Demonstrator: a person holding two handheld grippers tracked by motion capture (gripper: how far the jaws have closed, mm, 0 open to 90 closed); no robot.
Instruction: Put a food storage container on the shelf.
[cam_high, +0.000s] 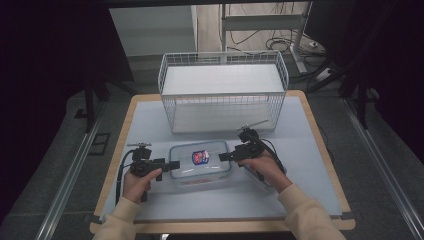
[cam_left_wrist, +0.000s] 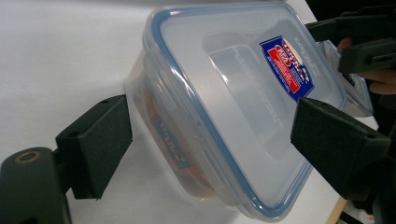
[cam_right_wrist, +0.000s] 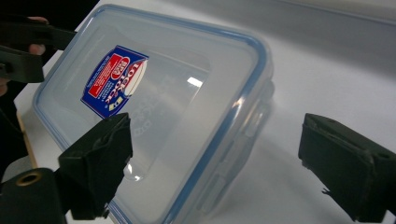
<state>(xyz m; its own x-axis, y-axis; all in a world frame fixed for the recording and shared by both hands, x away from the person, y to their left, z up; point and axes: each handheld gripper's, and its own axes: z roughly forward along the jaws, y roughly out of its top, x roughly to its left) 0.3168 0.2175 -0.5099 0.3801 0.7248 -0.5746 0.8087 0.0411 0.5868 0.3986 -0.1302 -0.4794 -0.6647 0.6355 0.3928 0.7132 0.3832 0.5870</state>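
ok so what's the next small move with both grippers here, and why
Probably close both grippers on the short ends of the clear rectangular plastic container. The left gripper and right gripper each sit open at one end, with the blue-rimmed lid on and its side latches apparently down, so a two-sided grip looks ready.

Clear lidded containers: one container (cam_high: 200, 165) is sitting on the table (cam_high: 310, 150).
Wire baskets: one basket (cam_high: 223, 90) is standing behind it.
Grippers: two are flanking the container, the left gripper (cam_high: 173, 164) and the right gripper (cam_high: 223, 156).
Labels: one sticker (cam_high: 200, 157) is showing on the lid.
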